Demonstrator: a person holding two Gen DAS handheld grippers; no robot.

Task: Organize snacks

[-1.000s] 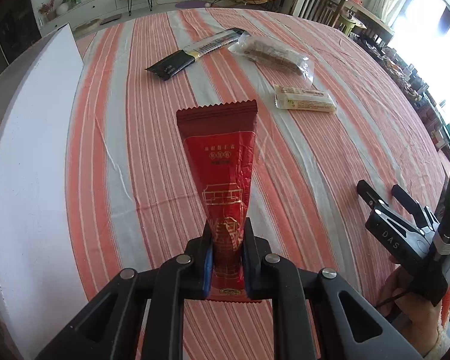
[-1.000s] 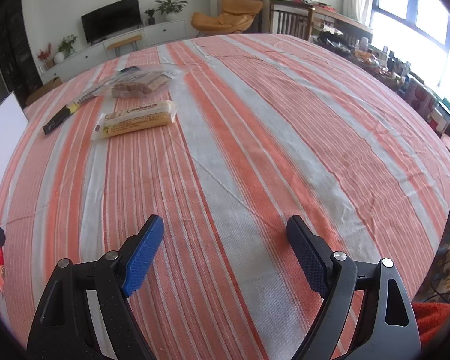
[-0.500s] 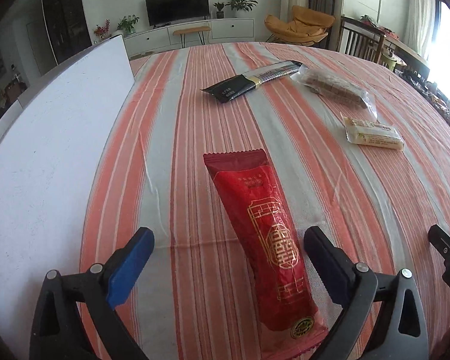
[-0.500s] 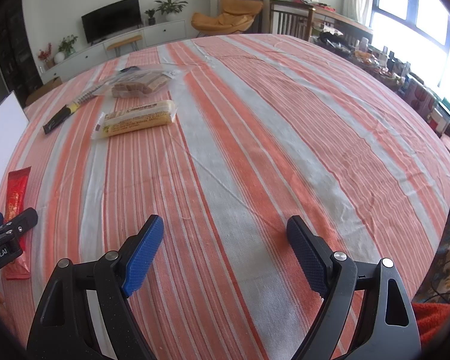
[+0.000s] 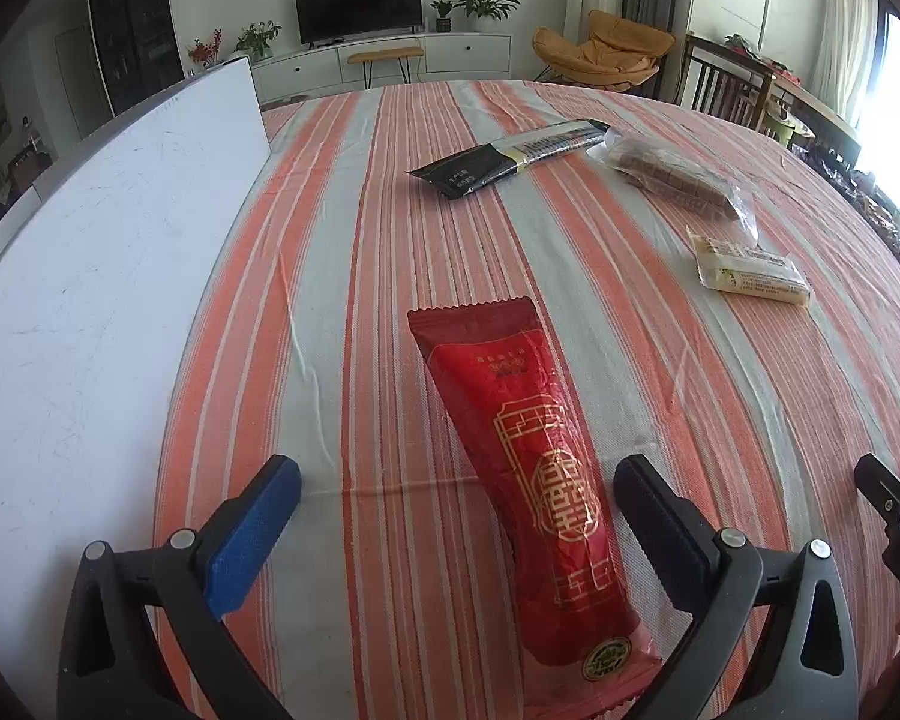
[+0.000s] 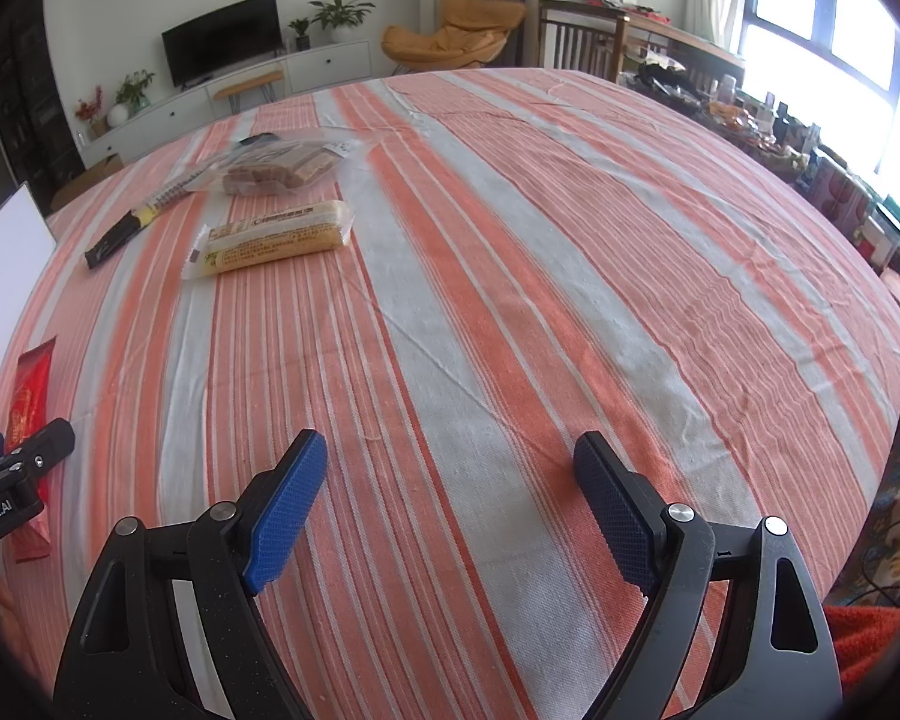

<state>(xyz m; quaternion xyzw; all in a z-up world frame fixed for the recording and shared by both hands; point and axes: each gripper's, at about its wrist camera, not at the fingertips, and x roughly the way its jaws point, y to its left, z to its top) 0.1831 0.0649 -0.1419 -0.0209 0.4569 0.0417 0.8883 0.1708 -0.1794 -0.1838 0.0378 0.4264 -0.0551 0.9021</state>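
My left gripper (image 5: 459, 531) has just been opening its jaws; they now stand spread wide, with the red snack packet (image 5: 534, 492) lying flat on the striped tablecloth (image 5: 354, 252) between the pads, touched by neither. A white board (image 5: 102, 276) lies to its left. Farther off I see a black packet (image 5: 510, 159), a clear bag of brown bars (image 5: 678, 180) and a yellow wrapped cake (image 5: 750, 273). My right gripper (image 6: 450, 510) hangs spread and empty over bare cloth.

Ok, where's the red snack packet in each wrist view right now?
Left wrist: red snack packet lies lower centre, between the open left tongs.
Right wrist: far left edge, partly behind those tongs.
Shared landmark: the yellow cake bar.
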